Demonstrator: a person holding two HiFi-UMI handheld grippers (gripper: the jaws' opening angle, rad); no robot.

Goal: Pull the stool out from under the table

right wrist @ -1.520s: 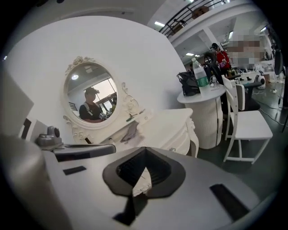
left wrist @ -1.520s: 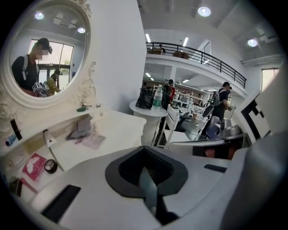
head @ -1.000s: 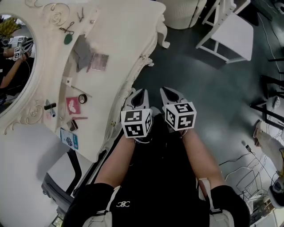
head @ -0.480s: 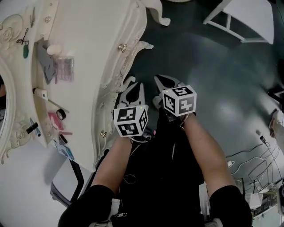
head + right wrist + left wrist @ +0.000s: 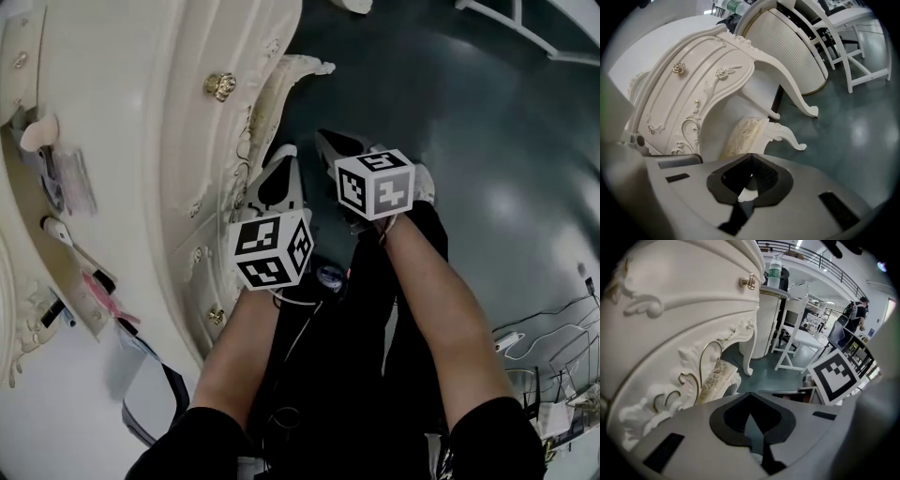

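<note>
The cream cushioned stool [image 5: 746, 132] with white carved legs stands tucked under the ornate white dressing table [image 5: 693, 79], and its curled front leg [image 5: 788, 137] pokes out onto the floor. Just past my left gripper [image 5: 750, 393], the stool [image 5: 715, 380] shows below the table's gilded apron [image 5: 670, 310]. Both grippers are shut and hold nothing. In the head view, my left gripper [image 5: 284, 155] sits at the table's [image 5: 187, 122] edge, with my right gripper [image 5: 325, 139] beside it over the dark floor. Neither touches the stool.
A ribbed round white cabinet [image 5: 787, 47] with a bottle [image 5: 774, 270] on top stands beyond the table. White chair frames [image 5: 862, 51] are further right. Small toiletries [image 5: 66, 169] lie on the tabletop. Wire racks and cables [image 5: 562, 347] are at the right. A person [image 5: 855, 315] stands far off.
Both grippers have dropped lower beside the table's front edge, still side by side. The head view has closed in on the table and the mirror has slid out of sight.
</note>
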